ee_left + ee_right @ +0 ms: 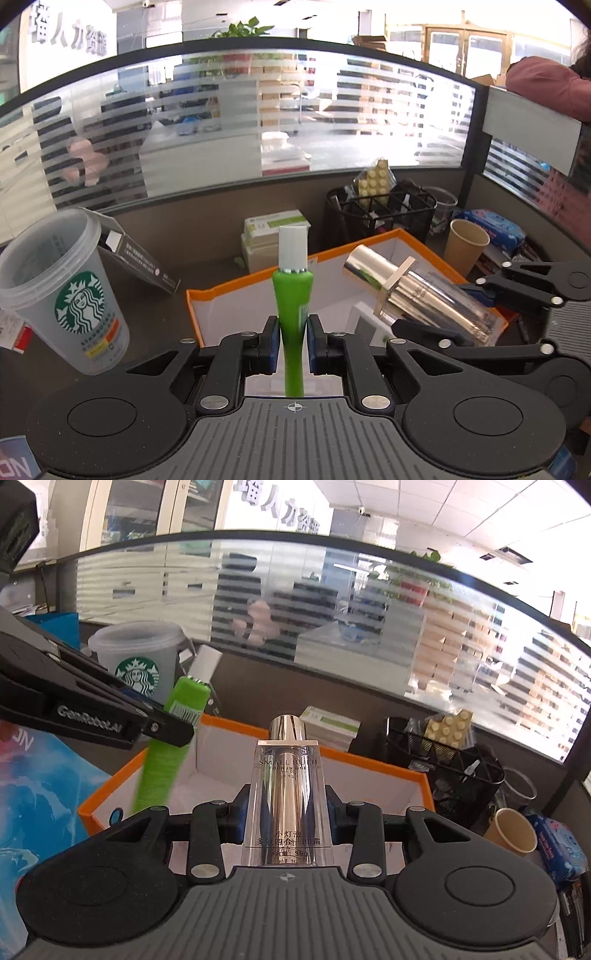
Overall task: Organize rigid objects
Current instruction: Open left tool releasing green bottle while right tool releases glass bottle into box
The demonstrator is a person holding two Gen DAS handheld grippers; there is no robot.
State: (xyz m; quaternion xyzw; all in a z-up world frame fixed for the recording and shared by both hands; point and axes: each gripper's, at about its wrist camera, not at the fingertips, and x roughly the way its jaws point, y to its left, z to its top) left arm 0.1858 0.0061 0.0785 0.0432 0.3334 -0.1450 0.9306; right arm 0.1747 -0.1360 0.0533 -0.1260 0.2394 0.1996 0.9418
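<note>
My left gripper [292, 341] is shut on a green tube with a white cap [293, 295], held upright over the near edge of the orange-rimmed white box [236, 284]. My right gripper [286, 814] is shut on a clear bottle with a silver core and cap [287, 786], held over the same box [369, 760]. In the left wrist view the bottle [417, 295] lies tilted in the right gripper [476, 314] above the box's right side. In the right wrist view the green tube [170, 738] is at the left in the left gripper [173, 723].
A Starbucks plastic cup [62, 291] stands at the left. A black mesh organizer [380, 214] with a pill blister, a paper cup [467, 243], a blue wipes pack [495, 225] and stacked boxes [273, 236] stand behind the box. A glass partition closes the desk's far side.
</note>
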